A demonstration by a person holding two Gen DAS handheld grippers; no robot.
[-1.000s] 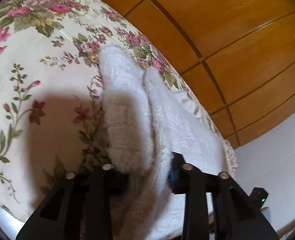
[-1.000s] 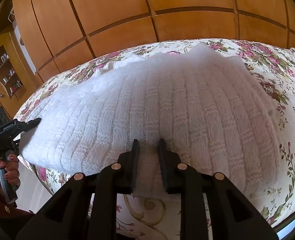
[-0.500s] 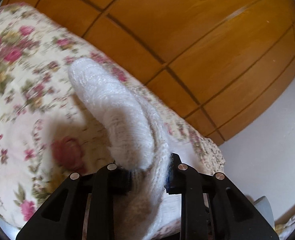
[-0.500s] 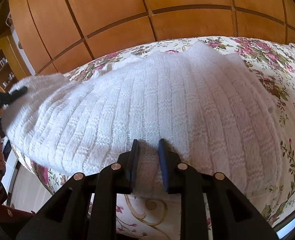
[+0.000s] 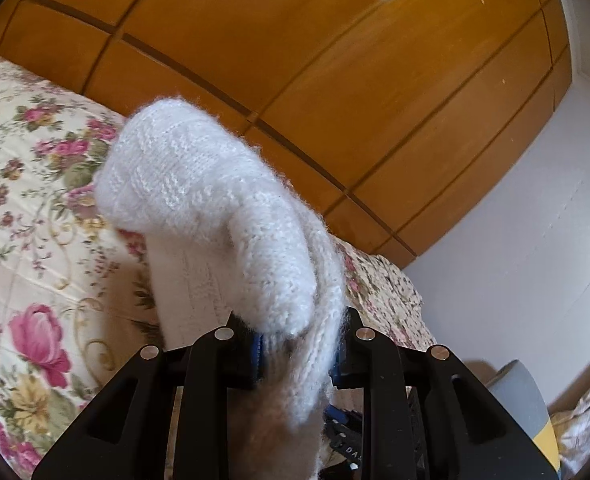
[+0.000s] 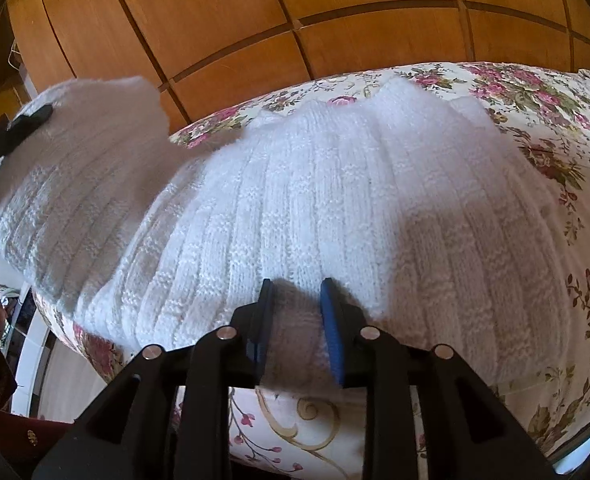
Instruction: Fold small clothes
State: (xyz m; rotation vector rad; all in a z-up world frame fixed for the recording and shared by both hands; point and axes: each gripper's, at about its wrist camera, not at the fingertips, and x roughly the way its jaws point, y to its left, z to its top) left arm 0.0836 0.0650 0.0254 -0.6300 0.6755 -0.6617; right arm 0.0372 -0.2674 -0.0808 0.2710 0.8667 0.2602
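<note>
The only lettering that shows is a few white capitals, seemingly "DAS", on a black part (image 5: 349,449) low between the fingers of the left gripper (image 5: 299,344), cut off and too partial to read as a word.

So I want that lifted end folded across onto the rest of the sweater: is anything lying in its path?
Nothing visible does. The left gripper holds the raised end, and the sweater spread on the bedspread has a bare top.
</note>
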